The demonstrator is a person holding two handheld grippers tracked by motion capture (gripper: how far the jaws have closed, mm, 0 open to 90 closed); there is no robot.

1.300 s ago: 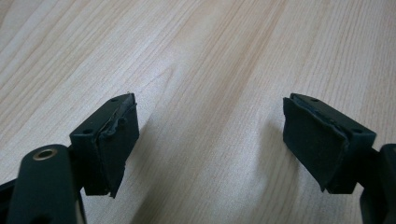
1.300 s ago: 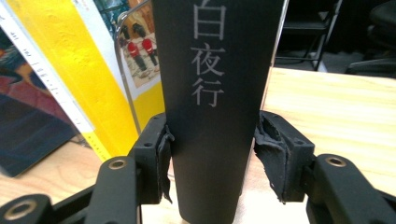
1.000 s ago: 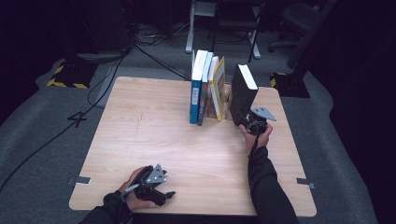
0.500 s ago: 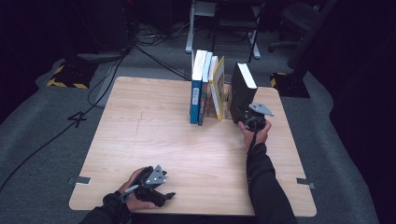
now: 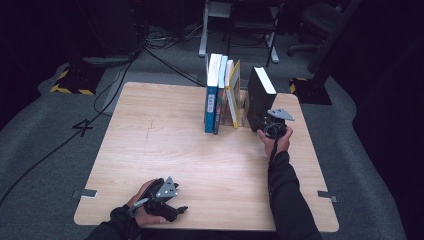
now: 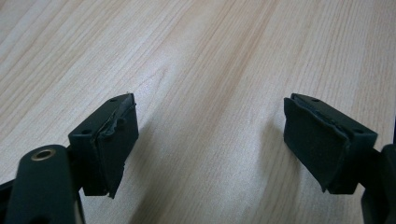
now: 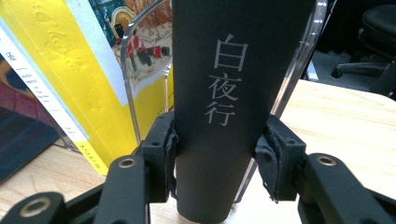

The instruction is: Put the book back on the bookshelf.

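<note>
A black book [image 5: 260, 95] stands upright at the right end of a row of books at the table's far side. My right gripper [image 5: 266, 123] is shut on the lower part of its spine. In the right gripper view both pads press the black book [image 7: 224, 93], which bears white characters, with my right gripper [image 7: 217, 163] around it. Beside it stand a yellow book [image 5: 233, 94] and a blue book [image 5: 212, 97]. My left gripper [image 5: 172, 207] rests near the table's front edge. Its jaws stand open over bare wood, as my left gripper [image 6: 210, 140] shows in its own view.
A wire bookend [image 7: 140, 70] stands between the yellow book [image 7: 60, 79] and the black one. The wooden table [image 5: 165, 140] has bare room in the middle and on the left. Cables and chair legs lie on the floor beyond the far edge.
The right hand with the black book has shifted only very slightly. The left hand has stayed still.
</note>
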